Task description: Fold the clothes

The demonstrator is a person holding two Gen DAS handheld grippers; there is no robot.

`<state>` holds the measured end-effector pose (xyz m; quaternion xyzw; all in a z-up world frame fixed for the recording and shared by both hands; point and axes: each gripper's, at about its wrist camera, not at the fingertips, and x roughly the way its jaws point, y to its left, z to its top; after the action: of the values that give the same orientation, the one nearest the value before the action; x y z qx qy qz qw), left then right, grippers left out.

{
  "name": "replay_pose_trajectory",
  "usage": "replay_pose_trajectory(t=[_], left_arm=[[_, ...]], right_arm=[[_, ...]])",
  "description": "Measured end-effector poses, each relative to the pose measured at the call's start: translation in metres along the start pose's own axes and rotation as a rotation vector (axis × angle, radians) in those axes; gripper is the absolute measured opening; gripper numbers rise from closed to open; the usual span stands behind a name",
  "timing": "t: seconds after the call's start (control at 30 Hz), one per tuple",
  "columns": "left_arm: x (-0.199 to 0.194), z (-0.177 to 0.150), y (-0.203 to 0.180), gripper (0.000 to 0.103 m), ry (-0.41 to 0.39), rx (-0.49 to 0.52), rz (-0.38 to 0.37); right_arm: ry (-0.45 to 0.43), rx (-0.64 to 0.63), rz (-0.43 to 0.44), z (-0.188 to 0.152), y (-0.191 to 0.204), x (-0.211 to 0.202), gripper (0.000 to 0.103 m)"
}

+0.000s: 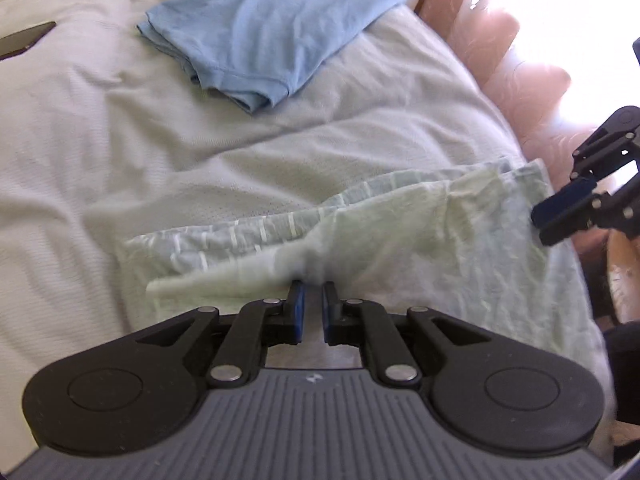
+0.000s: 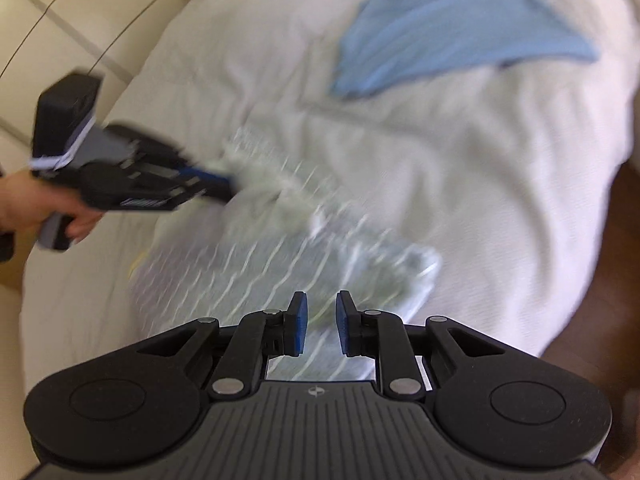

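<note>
Your left tool (image 1: 313, 300) is pinching a raised fold of the pale green striped garment (image 1: 400, 224), its blue pads nearly together with cloth drawn up between them. Your right tool (image 2: 319, 322) stands a little apart with nothing clamped, the garment's cloth only lying beneath it. The garment sits on the near part of the bed (image 1: 100, 152), close to the right-hand edge, and the blue shirt (image 1: 272, 24) lies already folded farther up, well apart from it.

To fold cleanly, I would carry the pinched fold across low and level so the layer lands flat, and use the free tool to pin or take the opposite corner. The bed's edge beside the pink curtain (image 1: 496, 44) is close, so keep cloth from sliding off. Open bedding between the two garments gives you room; the dark phone (image 1: 24, 38) is far left.
</note>
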<state>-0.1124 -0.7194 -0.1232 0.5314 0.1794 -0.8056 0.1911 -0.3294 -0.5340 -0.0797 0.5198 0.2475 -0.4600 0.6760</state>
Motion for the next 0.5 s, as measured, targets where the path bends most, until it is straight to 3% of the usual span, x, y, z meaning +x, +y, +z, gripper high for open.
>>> replay_pose_trajectory(t=[0.13, 0.23, 0.33, 0.37, 0.5], left_arm=[[0.013, 0.007, 0.02, 0.003, -0.001, -0.057, 0.049], [0.008, 0.013, 0.035, 0.003, 0.003, -0.076, 0.096], [0.002, 0.016, 0.044, 0.004, -0.009, -0.097, 0.139], [-0.002, 0.016, 0.046, 0.004, -0.015, -0.104, 0.15], [-0.028, 0.008, 0.051, 0.004, -0.041, -0.1, 0.187]], right_arm=[[-0.006, -0.018, -0.045, 0.01, -0.022, 0.012, 0.01], [-0.026, -0.029, -0.082, 0.018, -0.038, 0.011, 0.01], [-0.031, -0.046, -0.13, 0.021, -0.046, 0.005, 0.013], [-0.035, -0.035, -0.151, 0.021, -0.049, 0.001, 0.02], [-0.078, -0.004, -0.178, 0.017, -0.048, -0.024, 0.02]])
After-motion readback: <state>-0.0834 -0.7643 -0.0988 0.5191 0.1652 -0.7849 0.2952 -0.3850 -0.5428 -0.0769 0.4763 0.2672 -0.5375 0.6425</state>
